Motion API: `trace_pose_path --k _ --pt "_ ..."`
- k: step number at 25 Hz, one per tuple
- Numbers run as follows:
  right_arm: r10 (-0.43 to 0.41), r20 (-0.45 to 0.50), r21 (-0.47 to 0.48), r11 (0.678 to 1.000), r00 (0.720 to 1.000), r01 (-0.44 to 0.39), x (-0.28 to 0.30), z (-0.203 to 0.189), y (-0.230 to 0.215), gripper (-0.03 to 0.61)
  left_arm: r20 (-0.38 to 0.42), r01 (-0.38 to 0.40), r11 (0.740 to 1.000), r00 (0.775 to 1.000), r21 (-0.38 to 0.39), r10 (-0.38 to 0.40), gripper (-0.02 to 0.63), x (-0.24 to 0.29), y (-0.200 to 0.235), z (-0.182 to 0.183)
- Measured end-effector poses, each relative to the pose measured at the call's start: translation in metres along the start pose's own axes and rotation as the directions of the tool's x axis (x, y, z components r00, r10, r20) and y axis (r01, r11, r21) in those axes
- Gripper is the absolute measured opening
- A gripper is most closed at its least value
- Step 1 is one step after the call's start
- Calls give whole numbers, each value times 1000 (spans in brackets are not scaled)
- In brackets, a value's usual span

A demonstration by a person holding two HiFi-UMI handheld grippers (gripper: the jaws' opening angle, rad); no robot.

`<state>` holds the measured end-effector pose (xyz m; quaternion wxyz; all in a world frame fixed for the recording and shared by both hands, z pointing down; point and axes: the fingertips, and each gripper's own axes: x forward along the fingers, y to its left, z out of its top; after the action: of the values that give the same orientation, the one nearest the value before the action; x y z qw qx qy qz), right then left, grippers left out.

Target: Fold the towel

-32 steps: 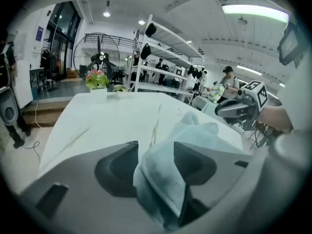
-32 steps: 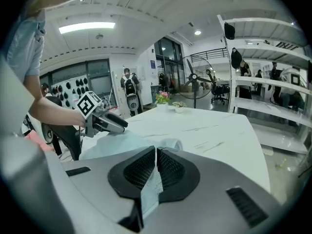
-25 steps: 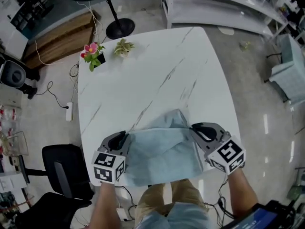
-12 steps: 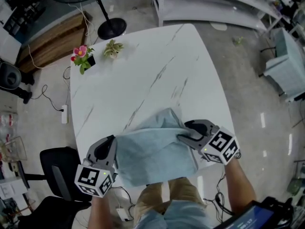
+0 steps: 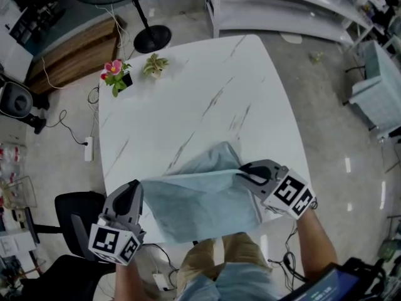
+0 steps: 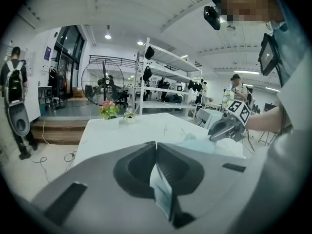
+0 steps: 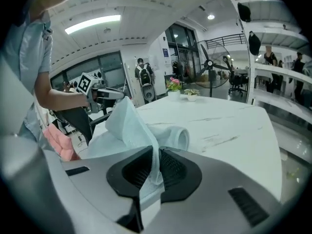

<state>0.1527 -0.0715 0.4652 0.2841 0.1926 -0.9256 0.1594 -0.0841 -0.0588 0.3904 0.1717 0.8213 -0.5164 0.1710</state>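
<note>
A light blue towel [image 5: 200,199] lies crumpled at the near edge of the white marble table [image 5: 188,93]. My left gripper [image 5: 136,189] is raised off the table at the towel's left corner, and its jaws are shut on a thin edge of the cloth [image 6: 163,194]. At the towel's right corner my right gripper [image 5: 242,175] has just been closing its jaws, and they now pinch a fold of towel [image 7: 131,126] between them. The upper edge of the towel hangs stretched between the two grippers. Each gripper view shows the other gripper across the cloth.
A pink flower pot [image 5: 119,73] and a small green plant [image 5: 155,64] stand at the table's far left corner. A fan's base [image 5: 152,38] is on the floor beyond. A black chair [image 5: 78,221] sits left of the person, and white shelves [image 5: 282,11] stand at the back.
My left gripper has risen and drifted to the lower left with the towel's corner, pulling the edge taut. My right gripper stayed nearly in place, with the cloth gathered between its jaws.
</note>
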Motion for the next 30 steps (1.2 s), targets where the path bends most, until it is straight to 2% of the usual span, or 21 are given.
trace_pose_path --k 7,13,17,23,30 --pt "-132 107 -124 982 985 145 -4 85 -35 54 46 -94 996 994 -6 95 14 -8 26 25" --pt "-153 195 -209 959 969 194 30 157 -81 54 116 -206 978 973 30 201 14 7 71 67" --pt "-156 211 -265 941 965 210 58 190 -109 55 137 -265 962 957 67 254 14 30 110 85" --pt "-181 196 -310 921 964 236 107 213 -143 52 131 -312 943 946 119 297 14 69 169 96" --pt "-194 79 -327 922 978 210 173 189 -177 58 32 -323 934 946 155 322 14 115 208 47"
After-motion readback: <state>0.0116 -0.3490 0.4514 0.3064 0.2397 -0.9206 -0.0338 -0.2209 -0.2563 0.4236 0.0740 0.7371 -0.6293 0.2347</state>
